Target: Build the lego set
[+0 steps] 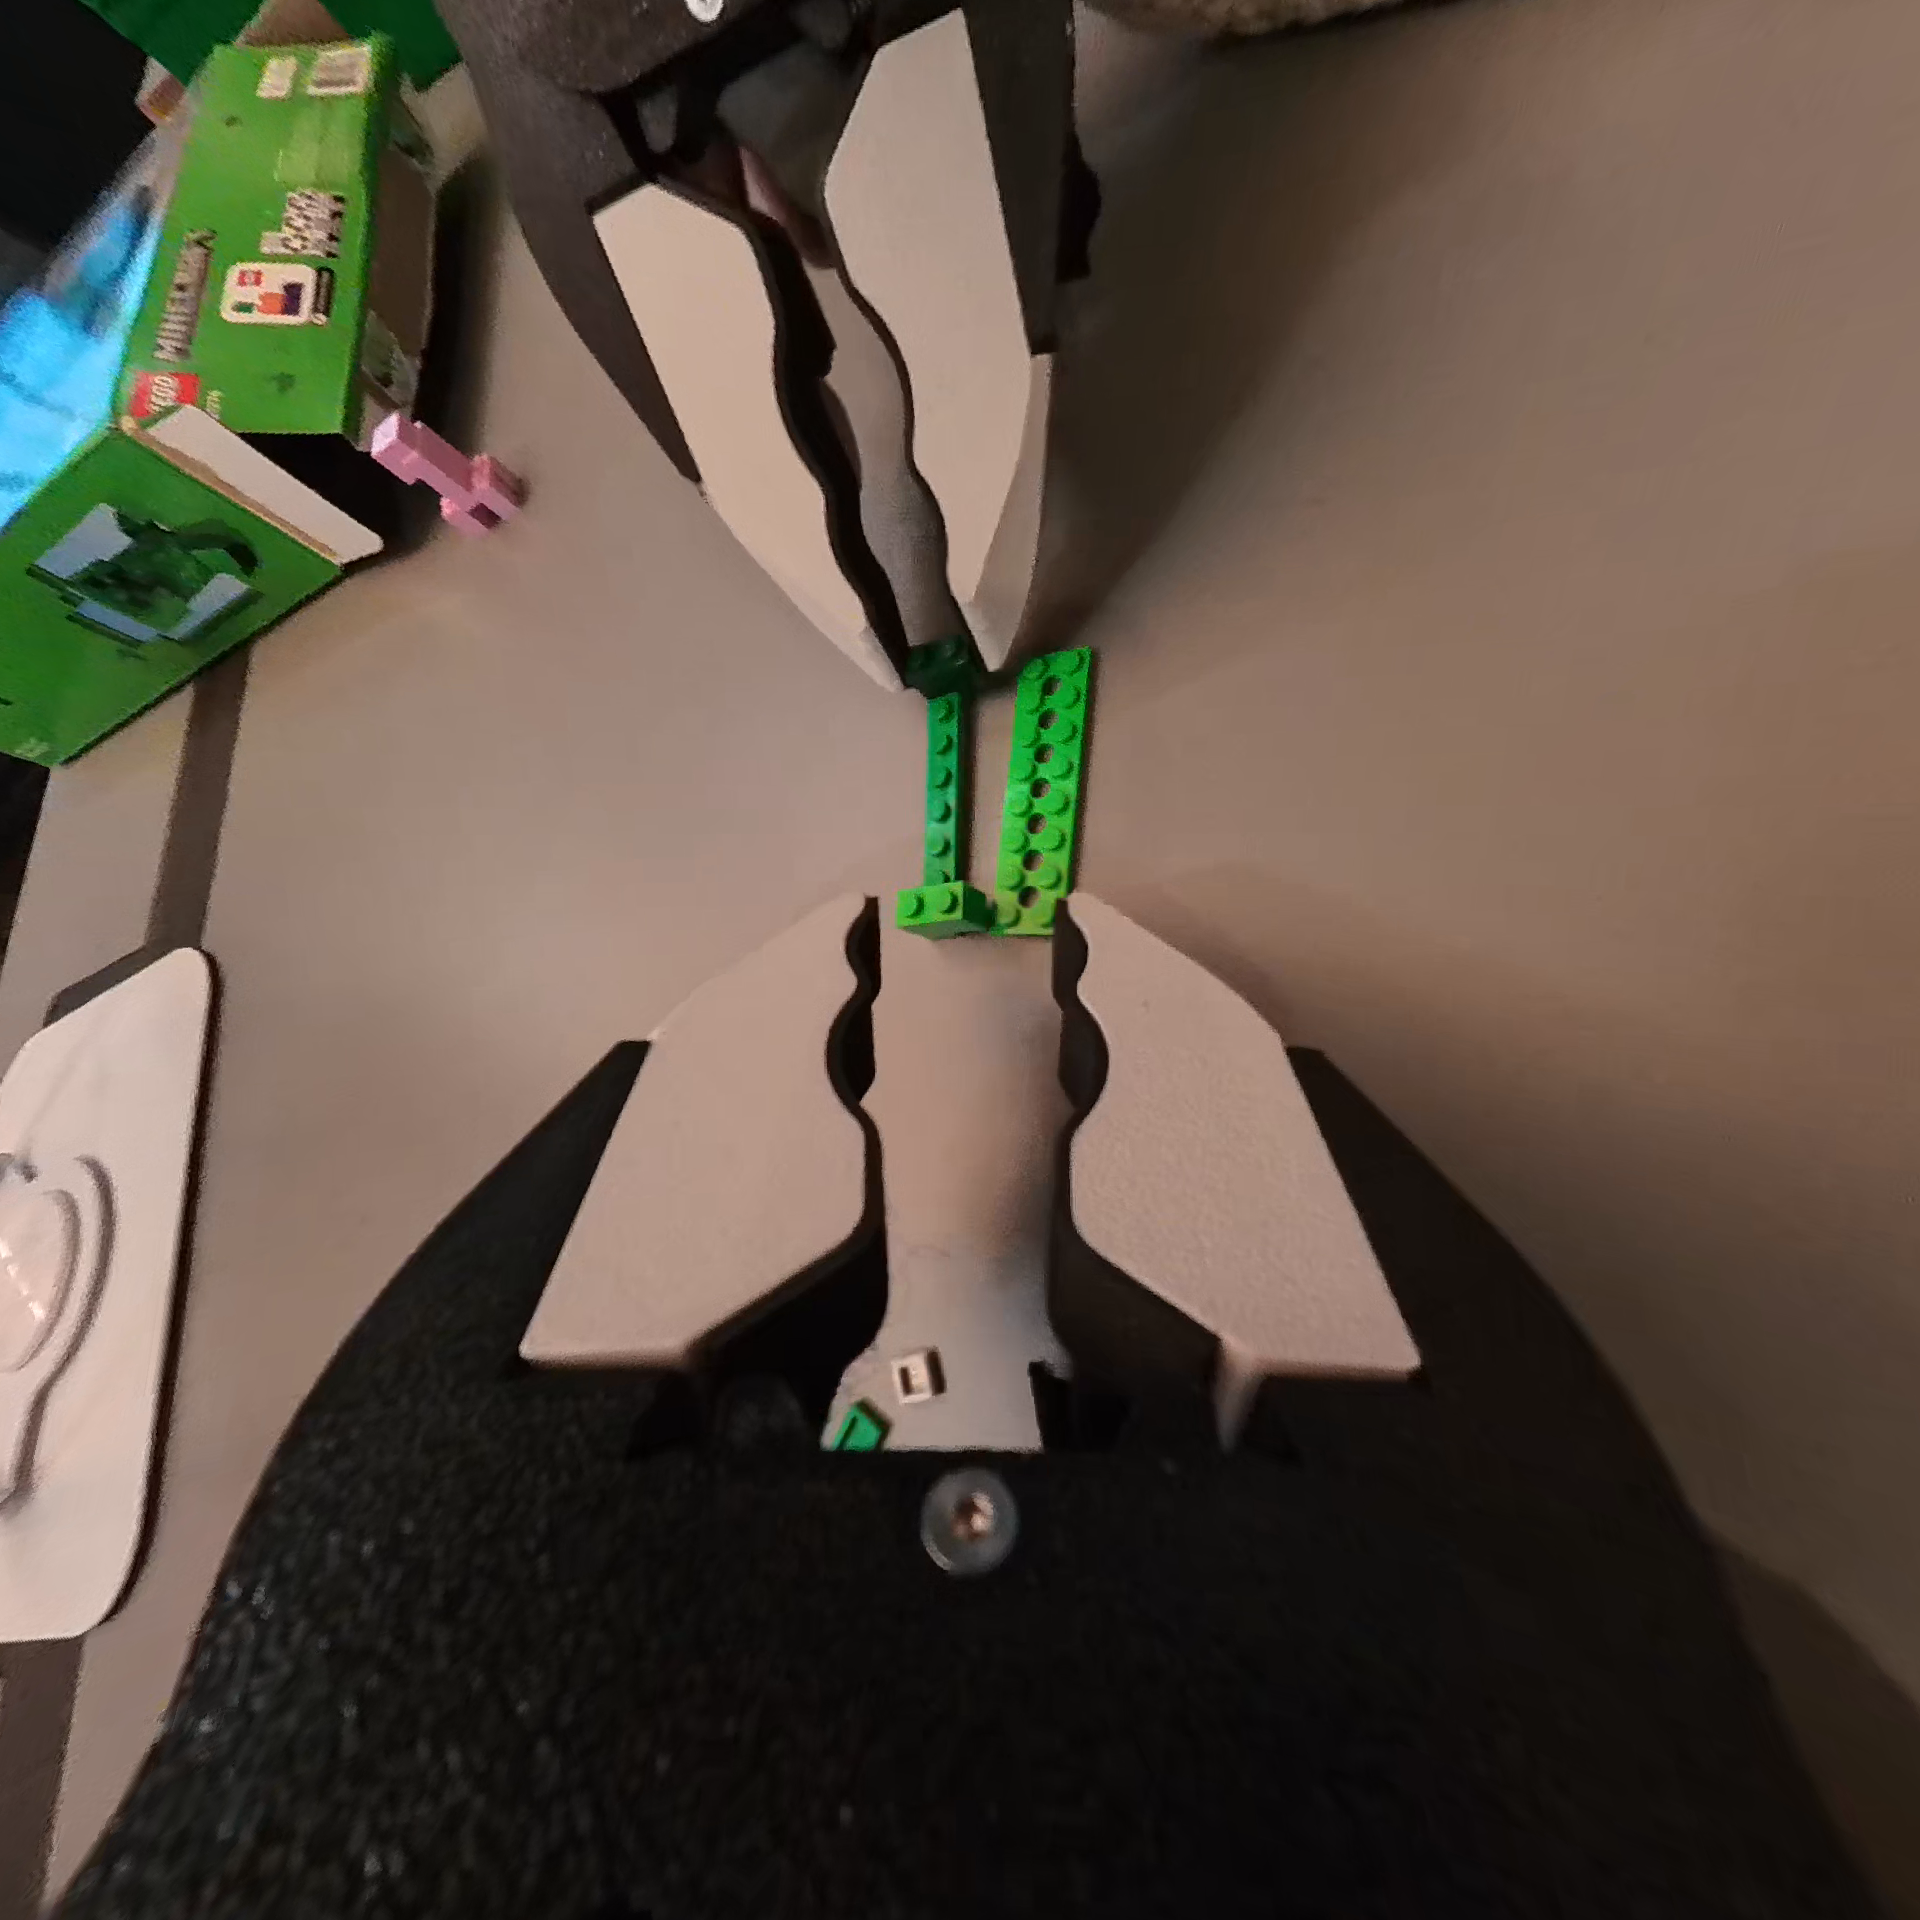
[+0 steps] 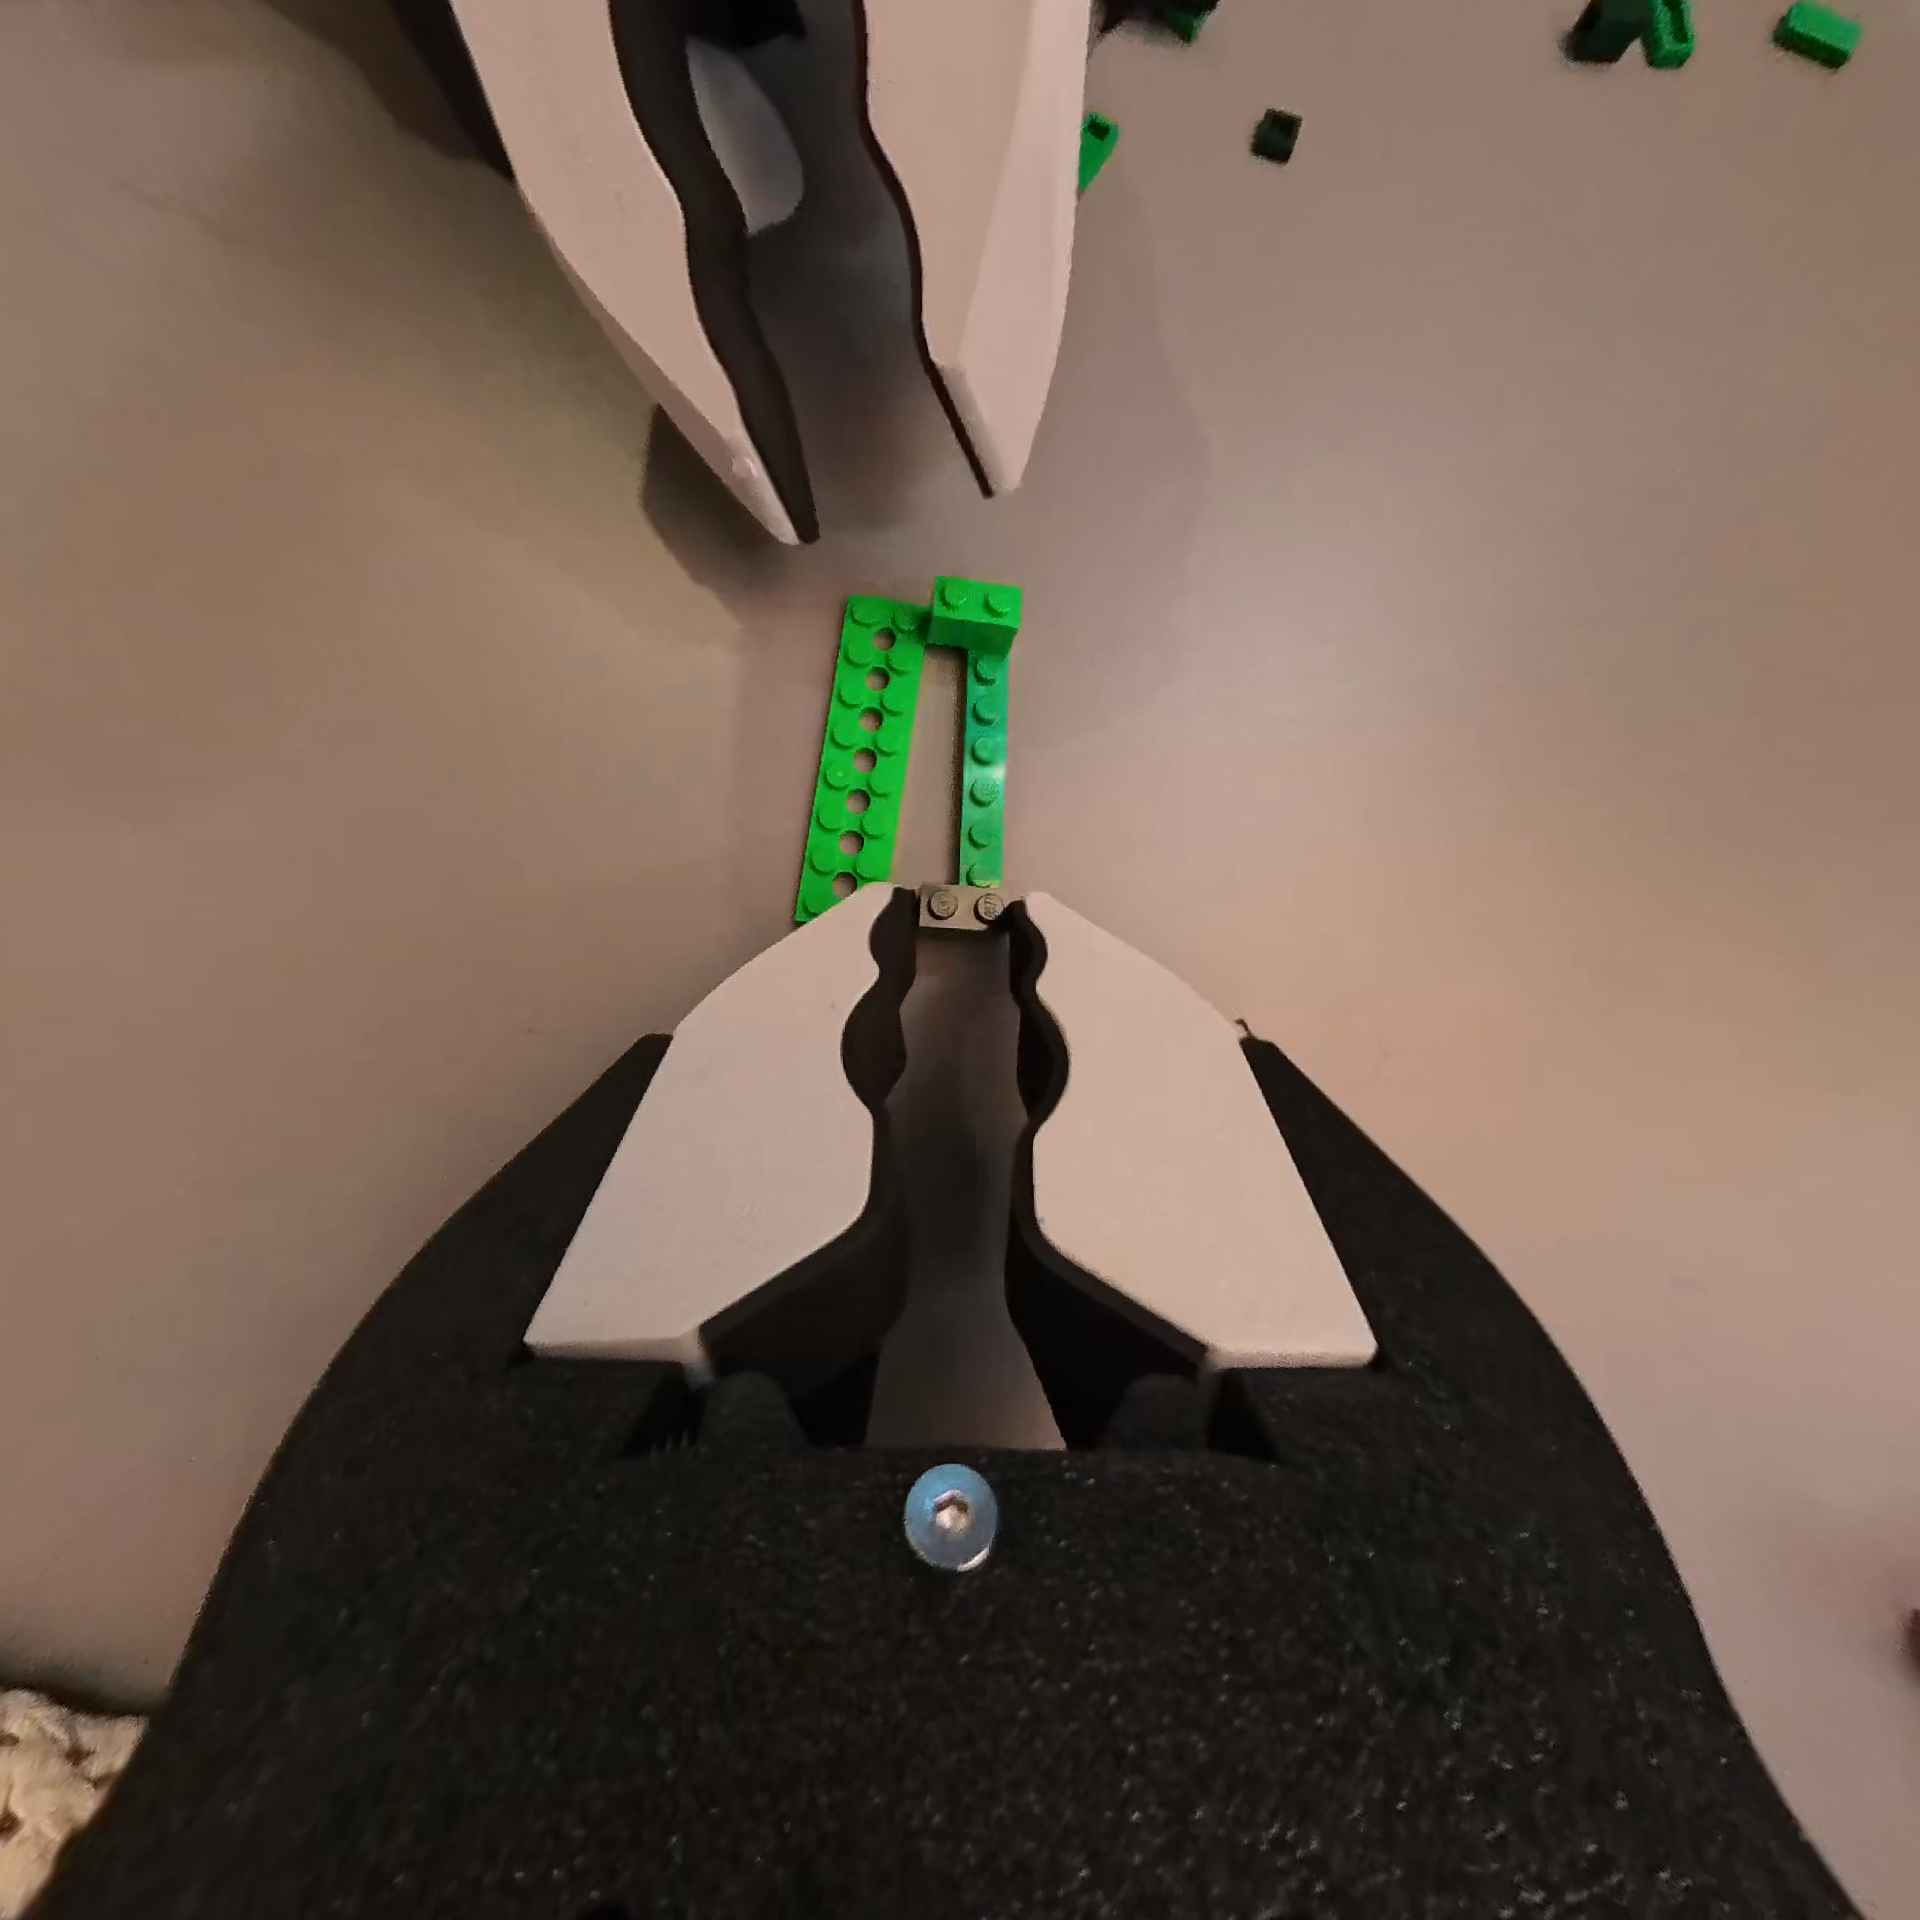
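— While the right gripper (image 2: 964, 906) is clamped on the small dark green brick (image 2: 961, 912), where does that brick sit?

— At one end of the narrow green plate (image 2: 985, 764), pinched between the two fingertips, at or just above that end; I cannot tell if it is pressed down. The far end of the same plate carries a bright green brick (image 2: 975, 615), which also overlaps the corner of the wide green plate (image 2: 865, 750).

— And the two plates themselves?

— They lie side by side on the grey table (image 2: 1455, 727), with a bare strip of table between them that widens toward the right gripper. The wide plate has a row of holes down its middle.

— What about the left gripper (image 1: 966, 914)?

— Its fingers stand apart, holding nothing. The tips flank the end with the bright green brick, close to it; I cannot tell whether they touch it.

— How much free room is around the build?

— Open table lies on both long sides of the plates. The crowding is at the ends, where the grippers face each other tip to tip.

— Anything toward the edges?

— In the left wrist view a green box (image 1: 208, 395) sits at the upper left with a pink piece (image 1: 452, 473) beside it, well apart from the plates. In the right wrist view loose green bricks (image 2: 1621, 42) are scattered at the top right corner.
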Available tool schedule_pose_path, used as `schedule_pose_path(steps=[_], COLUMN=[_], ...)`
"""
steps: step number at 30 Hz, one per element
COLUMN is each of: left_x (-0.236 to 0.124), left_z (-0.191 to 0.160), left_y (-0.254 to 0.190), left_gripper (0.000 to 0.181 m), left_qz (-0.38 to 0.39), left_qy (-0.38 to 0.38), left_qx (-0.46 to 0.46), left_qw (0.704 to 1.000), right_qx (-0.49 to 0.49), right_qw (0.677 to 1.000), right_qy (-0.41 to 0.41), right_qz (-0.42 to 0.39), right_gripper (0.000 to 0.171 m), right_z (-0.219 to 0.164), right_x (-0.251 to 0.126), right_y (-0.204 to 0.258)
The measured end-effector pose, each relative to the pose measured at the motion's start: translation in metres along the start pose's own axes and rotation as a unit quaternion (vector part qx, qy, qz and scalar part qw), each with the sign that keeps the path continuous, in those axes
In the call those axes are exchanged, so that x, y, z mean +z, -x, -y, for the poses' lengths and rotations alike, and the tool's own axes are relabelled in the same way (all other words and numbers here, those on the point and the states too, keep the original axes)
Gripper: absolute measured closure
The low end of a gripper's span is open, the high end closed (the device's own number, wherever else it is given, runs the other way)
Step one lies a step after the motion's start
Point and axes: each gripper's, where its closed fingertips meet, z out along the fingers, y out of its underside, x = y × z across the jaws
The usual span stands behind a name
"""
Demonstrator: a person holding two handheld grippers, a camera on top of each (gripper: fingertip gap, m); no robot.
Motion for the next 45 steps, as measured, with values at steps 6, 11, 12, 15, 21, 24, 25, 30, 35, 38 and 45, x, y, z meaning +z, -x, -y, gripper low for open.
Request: schedule_pose_path(steps=[6, 11, 12, 15, 21, 24, 25, 30, 35, 38, 45], left_x=[0.003, 0.005, 0.006, 0.006, 0.008, 0.011, 0.011, 0.012, 0.011, 0.009, 0.011], left_z=[-0.006, -0.009, -0.010, -0.009, -0.004, -0.005, -0.005, -0.006, -0.005, -0.004, -0.002], left_y=[0.000, -0.004, -0.004, -0.004, -0.006, -0.010, -0.010, -0.012, -0.014, -0.013, -0.011], left_gripper=[0.146, 0.142, 0.142, 0.141, 0.141, 0.141, 0.142, 0.148, 0.153, 0.155, 0.135], left_qz=[0.023, 0.019, 0.017, 0.013, -0.001, -0.011, -0.012, -0.022, -0.032, -0.030, -0.026], left_qy=[0.028, 0.034, 0.034, 0.030, 0.018, 0.021, 0.020, 0.025, 0.024, 0.020, 0.019], left_qx=[0.050, 0.067, 0.062, 0.051, 0.016, 0.009, 0.009, 0.000, -0.009, -0.009, -0.021], left_qw=[0.998, 0.997, 0.997, 0.998, 1.000, 1.000, 1.000, 0.999, 0.999, 0.999, 0.999], right_qx=[0.015, 0.020, 0.017, 0.012, -0.008, -0.014, -0.016, -0.027, -0.022, -0.023, -0.030], right_qw=[0.999, 0.998, 0.998, 0.998, 0.998, 0.999, 0.999, 0.999, 0.999, 0.999, 0.999], right_qy=[0.014, 0.017, 0.020, 0.019, 0.013, 0.008, 0.006, -0.004, -0.016, -0.021, -0.020], right_qz=[-0.048, -0.061, -0.063, -0.063, -0.056, -0.045, -0.045, -0.045, -0.033, -0.022, -0.025], right_gripper=[0.154, 0.154, 0.154, 0.154, 0.154, 0.154, 0.154, 0.154, 0.153, 0.146, 0.137], right_z=[0.000, -0.001, -0.002, -0.002, -0.002, -0.001, -0.001, -0.001, -0.002, -0.001, -0.004], right_x=[-0.002, 0.000, 0.001, 0.000, -0.003, -0.003, -0.003, -0.002, -0.001, -0.001, 0.002], right_y=[0.004, 0.010, 0.011, 0.011, 0.015, 0.019, 0.019, 0.017, 0.018, 0.020, 0.018])
